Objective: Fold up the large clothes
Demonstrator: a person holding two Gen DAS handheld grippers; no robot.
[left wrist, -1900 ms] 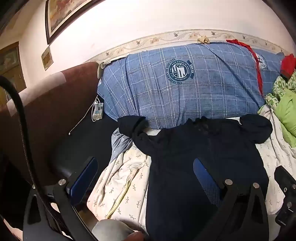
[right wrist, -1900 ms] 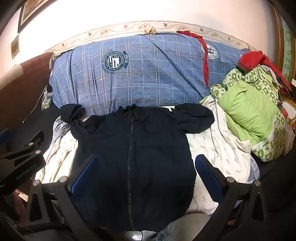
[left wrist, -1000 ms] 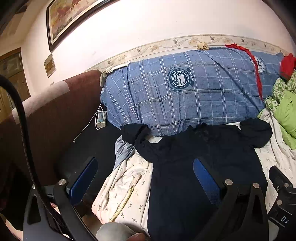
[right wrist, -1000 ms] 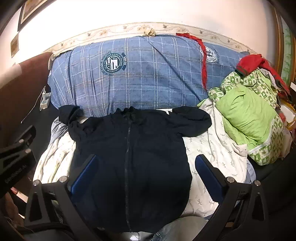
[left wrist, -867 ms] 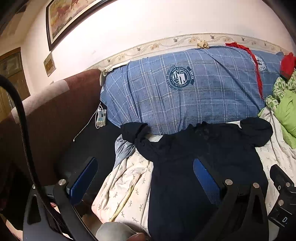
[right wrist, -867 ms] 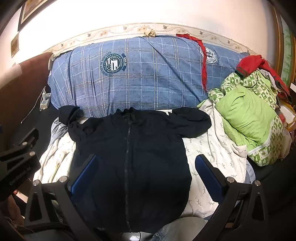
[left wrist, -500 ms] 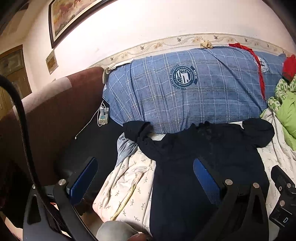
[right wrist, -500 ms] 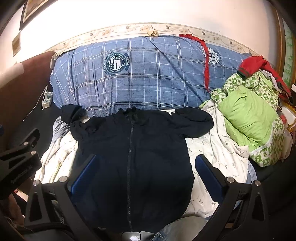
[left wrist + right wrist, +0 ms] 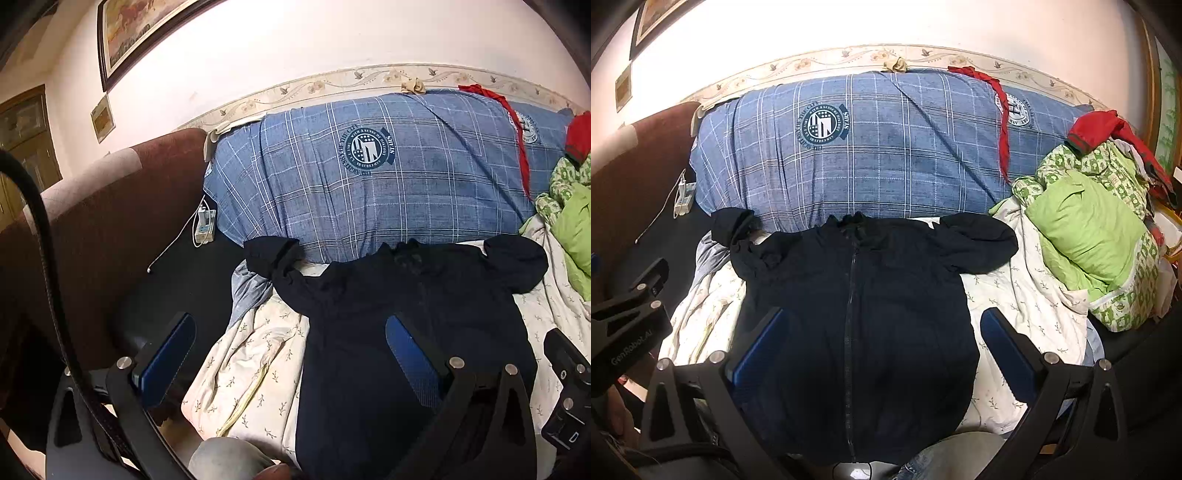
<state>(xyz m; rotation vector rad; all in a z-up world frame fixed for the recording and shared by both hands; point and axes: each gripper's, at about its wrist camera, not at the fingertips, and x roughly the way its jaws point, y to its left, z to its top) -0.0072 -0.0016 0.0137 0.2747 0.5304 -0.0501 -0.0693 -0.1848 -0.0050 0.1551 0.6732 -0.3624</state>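
Jacket: my dark zip jacket lies flat, front up, on the white sheet, collar touching the blue plaid bedding.
Left gripper: my left gripper stands wide, empty, above the jacket's left edge.
Right gripper: my right gripper stands wide, empty, over the jacket.
Writing: "GenRobot.AI" on the left gripper's body; crest lettering on the bedding unreadable.
Pile: green bedding heaped at right.
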